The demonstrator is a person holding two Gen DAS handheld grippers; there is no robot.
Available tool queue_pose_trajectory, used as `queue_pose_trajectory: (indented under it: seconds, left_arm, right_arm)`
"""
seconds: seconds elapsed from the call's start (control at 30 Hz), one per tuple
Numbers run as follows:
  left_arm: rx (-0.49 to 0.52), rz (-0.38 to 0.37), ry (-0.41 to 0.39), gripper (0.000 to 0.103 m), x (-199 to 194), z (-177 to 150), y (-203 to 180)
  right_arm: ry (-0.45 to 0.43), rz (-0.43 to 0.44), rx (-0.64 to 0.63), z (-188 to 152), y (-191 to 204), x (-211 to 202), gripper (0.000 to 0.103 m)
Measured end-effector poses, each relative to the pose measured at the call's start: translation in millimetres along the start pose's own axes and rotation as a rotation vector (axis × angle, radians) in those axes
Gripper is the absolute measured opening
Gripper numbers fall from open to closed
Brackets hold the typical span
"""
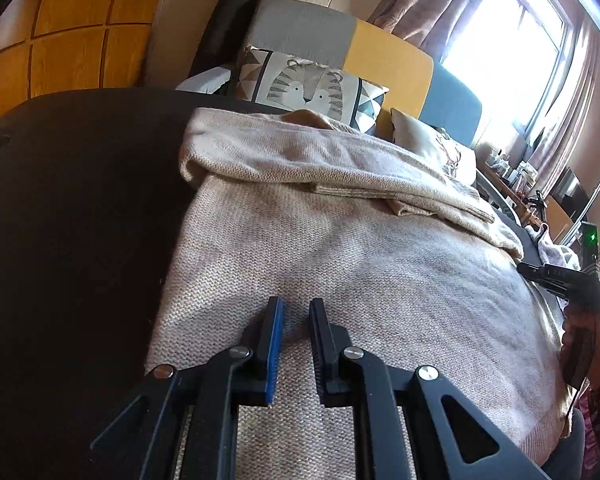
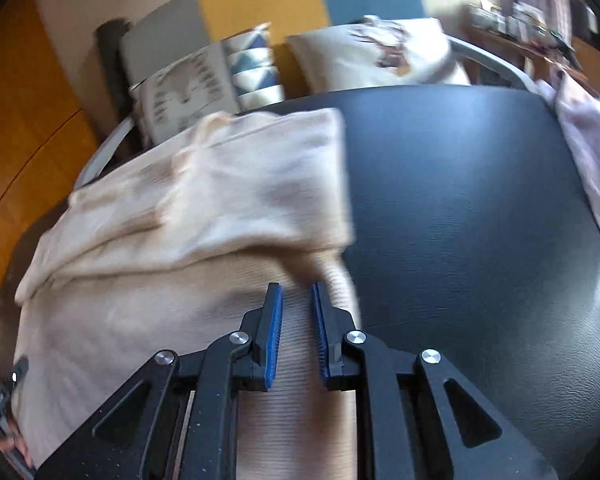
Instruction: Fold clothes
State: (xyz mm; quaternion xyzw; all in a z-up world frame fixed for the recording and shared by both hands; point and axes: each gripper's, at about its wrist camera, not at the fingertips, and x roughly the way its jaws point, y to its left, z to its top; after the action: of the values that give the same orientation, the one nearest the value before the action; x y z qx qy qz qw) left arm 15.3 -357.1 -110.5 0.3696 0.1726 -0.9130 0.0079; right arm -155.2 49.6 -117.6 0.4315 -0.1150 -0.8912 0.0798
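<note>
Sweater (image 1: 340, 240): beige knit, spread on the black table (image 1: 80, 220), sleeves folded across its far part.
Left gripper (image 1: 296, 312): over the sweater's near hem; jaws slightly apart, no cloth seen pinched between them.
Right gripper (image 2: 298, 300): at the sweater's right edge (image 2: 336, 280), ribbed knit lying in the narrow gap; whether the pads press it, I cannot tell.
Table: dark, matte, bare right of the sweater.
Room: beyond the sweater, a tiger-print cushion (image 1: 308, 88), 1 pale cushion (image 1: 432, 144), a bright window (image 1: 512, 48); wooden panels (image 1: 72, 40) to its left.
Hard to make out: the right wrist view is motion-blurred; a pinkish cloth (image 2: 588, 160) is cut off at the edge.
</note>
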Motion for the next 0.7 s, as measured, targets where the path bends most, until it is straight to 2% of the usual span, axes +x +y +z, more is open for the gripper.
queue_pose_trajectory:
  seconds: [0.17, 0.33, 0.43, 0.5, 0.57, 0.7]
  left_arm:
    - [-0.003, -0.004, -0.002, 0.013, 0, 0, 1]
    - [-0.005, -0.008, -0.002, 0.013, 0, 0, 2]
    - [-0.011, -0.016, -0.004, 0.013, 0, 0, 4]
    - [-0.016, -0.022, -0.007, 0.013, 0, 0, 5]
    - [-0.018, -0.026, -0.009, 0.013, 0, 0, 6]
    - [-0.019, -0.028, -0.009, 0.013, 1, 0, 6]
  right_arm:
    - [-0.008, -0.034, -0.03, -3, 4, -1, 0.009]
    - [-0.021, -0.05, 0.01, 0, -4, -6, 0.008]
    - [-0.054, 0.016, 0.025, -5, 0, -28, 0.013]
    - [-0.058, 0.038, -0.008, -10, 11, -39, 0.013]
    - [-0.034, 0.018, -0.082, -12, 26, -41, 0.013]
    - [-0.008, -0.011, -0.15, -4, 42, -23, 0.013]
